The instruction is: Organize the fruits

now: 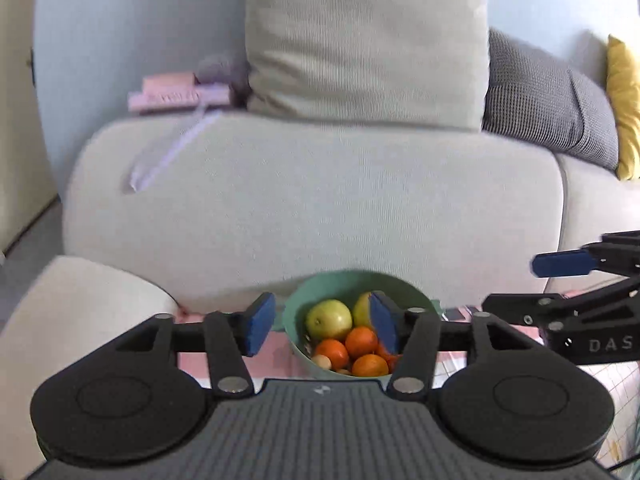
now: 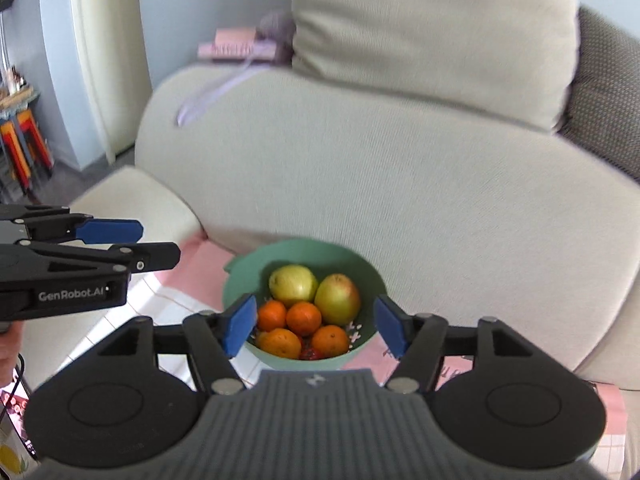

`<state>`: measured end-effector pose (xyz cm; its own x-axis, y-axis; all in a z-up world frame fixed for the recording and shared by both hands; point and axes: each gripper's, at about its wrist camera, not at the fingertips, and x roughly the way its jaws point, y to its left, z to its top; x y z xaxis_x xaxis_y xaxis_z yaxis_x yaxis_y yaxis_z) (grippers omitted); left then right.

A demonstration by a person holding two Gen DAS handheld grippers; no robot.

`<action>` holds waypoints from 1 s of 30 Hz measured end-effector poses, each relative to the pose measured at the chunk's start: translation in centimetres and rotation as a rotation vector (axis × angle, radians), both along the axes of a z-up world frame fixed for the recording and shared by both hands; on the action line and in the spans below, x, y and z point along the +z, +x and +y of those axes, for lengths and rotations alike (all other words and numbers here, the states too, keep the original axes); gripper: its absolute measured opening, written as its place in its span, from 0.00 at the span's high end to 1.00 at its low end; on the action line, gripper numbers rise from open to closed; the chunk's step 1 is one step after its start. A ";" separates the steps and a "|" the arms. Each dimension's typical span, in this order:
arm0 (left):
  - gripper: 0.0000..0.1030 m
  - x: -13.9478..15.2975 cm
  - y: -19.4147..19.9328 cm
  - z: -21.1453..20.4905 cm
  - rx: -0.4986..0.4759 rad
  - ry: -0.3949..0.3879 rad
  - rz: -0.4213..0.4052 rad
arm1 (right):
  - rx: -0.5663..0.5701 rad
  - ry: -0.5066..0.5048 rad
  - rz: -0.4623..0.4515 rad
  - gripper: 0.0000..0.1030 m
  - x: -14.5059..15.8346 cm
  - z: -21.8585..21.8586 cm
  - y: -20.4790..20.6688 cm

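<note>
Both the left gripper [image 1: 323,330] and right gripper [image 2: 316,325] hover empty, jaws spread wide, framing the bowl [image 2: 340,256] to pick fruit

Black grippers, blue-padded fingers [image 2: 240,326], "GenRobot.AI" lettering, silver pivot screws.

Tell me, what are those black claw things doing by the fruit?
A person is holding two tools and getting ready to sort fruit. The left hand-held gripper and the right hand-held gripper are both open and holding nothing. They hover in front of a green bowl that sits on a pink cloth by the sofa. All the fruit is in the bowl: two yellow-green apples and several oranges. Nothing has been picked up yet.
</note>
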<state>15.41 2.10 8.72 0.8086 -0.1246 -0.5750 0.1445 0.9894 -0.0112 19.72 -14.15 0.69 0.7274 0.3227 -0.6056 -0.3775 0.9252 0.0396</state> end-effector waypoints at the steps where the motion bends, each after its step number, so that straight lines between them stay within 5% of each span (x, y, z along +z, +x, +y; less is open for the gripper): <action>1: 0.25 0.3 -0.9 -0.2 -0.003 0.016 -0.020 | -0.015 0.005 -0.026 0.30 0.3 0.0 -1.2; 5: 0.12 0.8 -4.0 -1.1 -0.019 0.083 -0.051 | -0.061 0.037 -0.102 0.21 0.8 0.2 -5.8; 11: 0.10 0.3 -8.2 -1.2 0.048 0.114 -0.075 | -0.124 0.141 -0.126 0.14 0.2 -0.2 -11.6; 17: 0.08 -1.7 -10.2 -0.9 0.089 0.086 -0.024 | -0.191 0.118 -0.186 0.12 -1.0 0.3 -15.3; 21: 0.08 -3.8 -10.6 -0.2 0.118 0.039 0.022 | -0.230 0.115 -0.212 0.10 -2.4 0.3 -16.4; 30: 0.08 -7.1 -10.2 -0.2 0.135 0.080 0.053 | -0.229 0.064 -0.161 0.10 -6.6 1.0 -15.7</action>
<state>5.25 1.92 1.62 0.7829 0.0317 -0.6213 0.0110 0.9978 0.0648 4.02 -13.16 -5.95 0.8707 0.1731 -0.4603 -0.1655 0.9846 0.0572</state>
